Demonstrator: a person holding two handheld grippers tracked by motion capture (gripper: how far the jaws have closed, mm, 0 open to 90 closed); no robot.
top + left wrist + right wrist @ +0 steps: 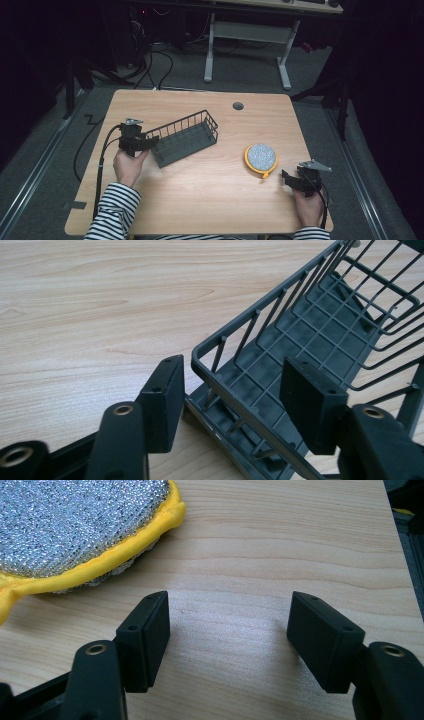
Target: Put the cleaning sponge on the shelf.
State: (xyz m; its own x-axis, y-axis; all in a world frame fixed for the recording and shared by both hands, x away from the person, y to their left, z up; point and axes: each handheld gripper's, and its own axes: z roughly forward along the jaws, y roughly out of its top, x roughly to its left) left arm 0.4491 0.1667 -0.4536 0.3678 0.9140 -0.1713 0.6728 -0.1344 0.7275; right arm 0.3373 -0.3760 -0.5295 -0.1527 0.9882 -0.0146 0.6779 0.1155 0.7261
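A dark grey wire basket [185, 137] lies on the wooden table, slanting from left front to right rear. My left gripper [150, 143] is open at its near left end. In the left gripper view the basket's rim [235, 390] runs between the two jaws of my left gripper [240, 400], one jaw outside the wall, one inside. A round scouring pad [261, 158] with a silver face and yellow edge lies at the right. My right gripper [289, 179] stands open just right of it. The pad [75, 525] fills the upper left of the right gripper view, beyond my right gripper [227, 630].
A round cable hole [238, 106] sits near the table's far edge. The table's right edge [395, 555] is close to my right gripper. A cable [100, 165] trails off the left side. A desk frame [247, 35] stands on the floor beyond.
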